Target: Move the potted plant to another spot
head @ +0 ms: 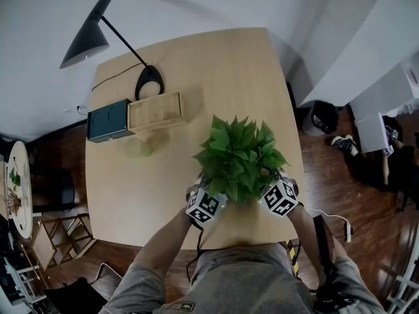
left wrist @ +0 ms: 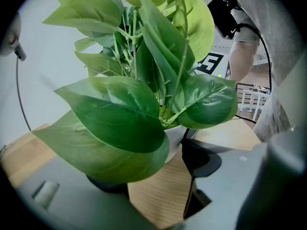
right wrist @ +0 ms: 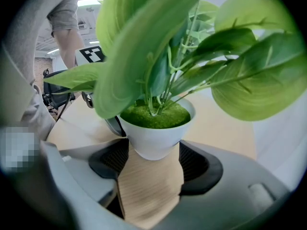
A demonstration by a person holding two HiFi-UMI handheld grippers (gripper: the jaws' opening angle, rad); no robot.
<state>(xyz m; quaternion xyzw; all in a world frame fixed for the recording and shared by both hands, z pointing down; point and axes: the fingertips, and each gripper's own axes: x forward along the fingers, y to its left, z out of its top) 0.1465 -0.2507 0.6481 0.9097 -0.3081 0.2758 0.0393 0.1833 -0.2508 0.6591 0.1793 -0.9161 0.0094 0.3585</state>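
You are holding both claws at the potted plant [head: 241, 156], which is sitting near the front edge of the tabletop [head: 131, 188]: the left claw [left wrist: 158, 176] is gaping wide with the white pot [left wrist: 175, 134] just past its tips, and the right claw [right wrist: 149, 162] is standing wide around the pot's base. Closing on that smooth, tapering wall is risking a slip, and a trapped leaf or lopsided squeeze could be tipping it over the edge

Even soft light — fisheye-dark corners
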